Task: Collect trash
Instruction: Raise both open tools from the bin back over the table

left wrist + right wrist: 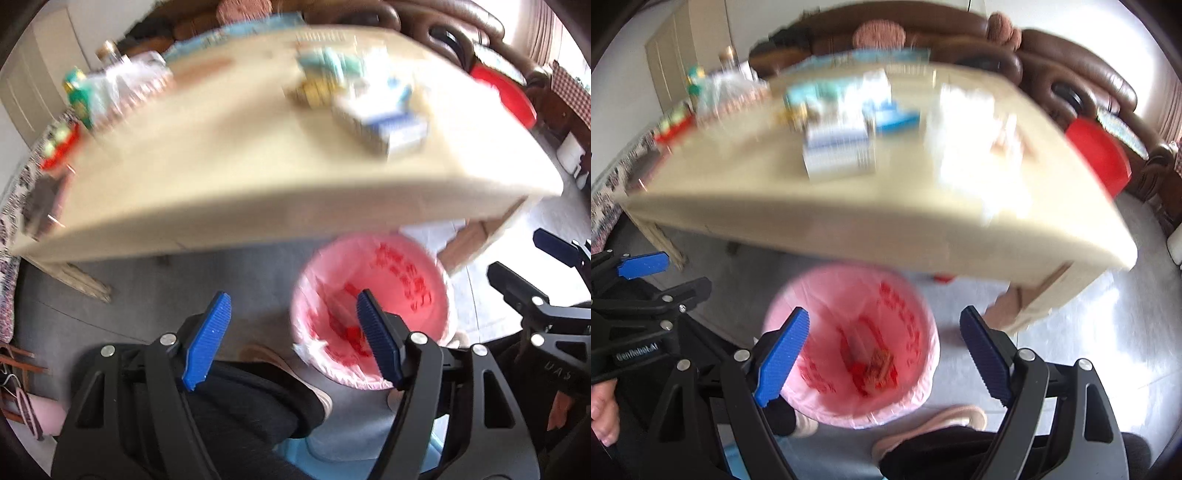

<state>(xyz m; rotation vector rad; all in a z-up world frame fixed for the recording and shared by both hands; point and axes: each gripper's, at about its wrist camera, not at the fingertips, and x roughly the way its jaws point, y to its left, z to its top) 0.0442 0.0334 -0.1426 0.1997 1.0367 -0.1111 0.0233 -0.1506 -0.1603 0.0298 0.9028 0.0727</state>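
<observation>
- Left claw [293, 321]: jaws wide, nothing between them; right claw [884, 336]: jaws wide, likewise empty.
- Bin [925, 373], directly below both claws: pink liner, red and brown scraps at the bottom. Liner looks thin and soft; likely tears if pinched.
- Table [229, 184], just beyond the bin: blurred.
- Box [384, 122], on the table ahead of the claws: white and blue card, probably light, fairly stiff, crushable. Best taken across its short sides.
- Packets [325, 79], just behind the box: small, too blurred to judge.

Boxes [380, 118] on beige table [221, 184]
</observation>
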